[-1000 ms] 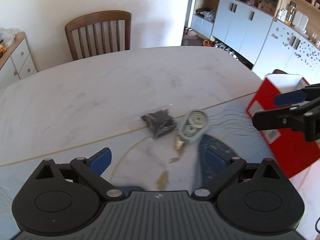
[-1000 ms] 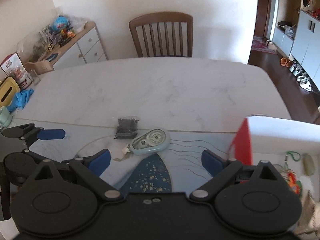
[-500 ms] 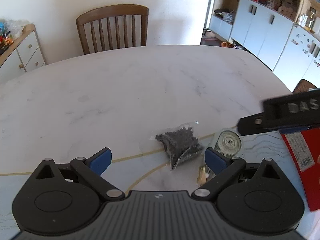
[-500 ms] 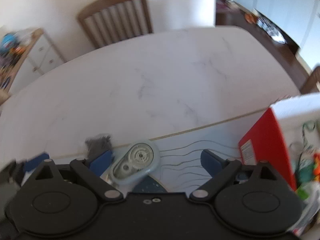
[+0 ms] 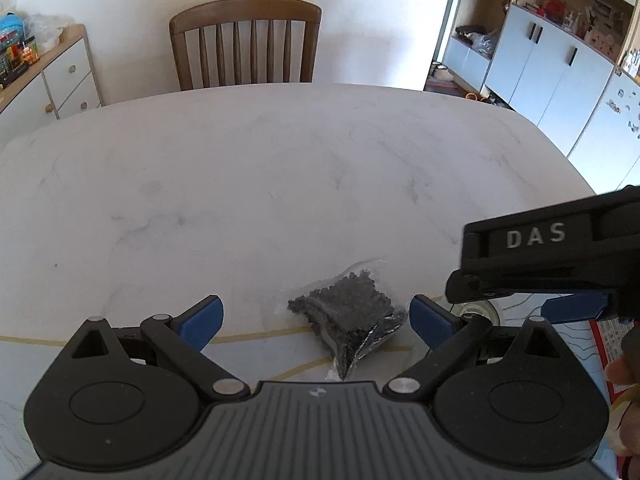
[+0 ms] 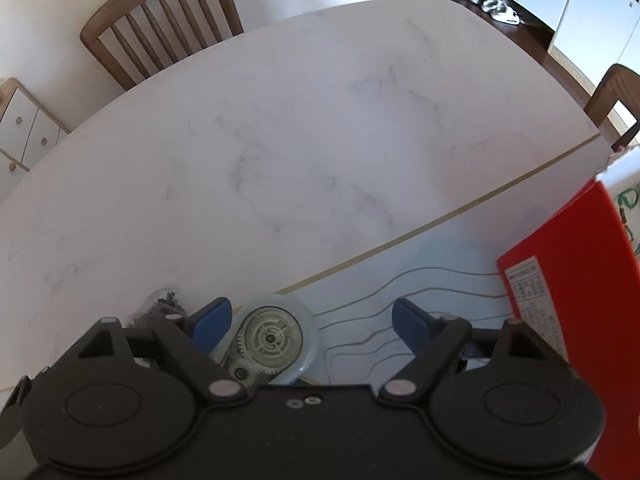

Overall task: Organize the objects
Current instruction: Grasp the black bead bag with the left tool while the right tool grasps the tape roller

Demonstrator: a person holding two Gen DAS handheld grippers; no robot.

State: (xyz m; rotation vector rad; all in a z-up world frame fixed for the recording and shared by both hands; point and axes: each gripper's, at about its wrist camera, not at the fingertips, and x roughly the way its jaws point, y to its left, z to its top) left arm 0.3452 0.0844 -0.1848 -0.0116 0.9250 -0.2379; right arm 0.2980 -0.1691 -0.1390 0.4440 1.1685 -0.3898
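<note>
A small clear bag of black beads (image 5: 347,314) lies on the white marbled table (image 5: 256,184), at the edge of a pale blue mat with a gold border (image 6: 432,276). Just to its right sits a light blue correction-tape dispenser (image 6: 272,340), its see-through face showing a white wheel and grey gears.

The left hand-held gripper (image 5: 316,318) hangs over the bag with its blue pads wide apart, the bag between them but nearer the right pad, untouched. The right hand-held gripper (image 6: 310,320) has its jaws closing; the dispenser lies between them, hard by the left pad (whether that pad touches it cannot be told).

A red box (image 6: 576,304) with a printed label stands at the right on the mat, near the dispenser. A wooden chair (image 5: 245,42) stands at the table's far side.

The left wrist view shows the right tool's black body from the side, hiding most of the dispenser. The right wrist view shows only a corner of the bag.
</note>
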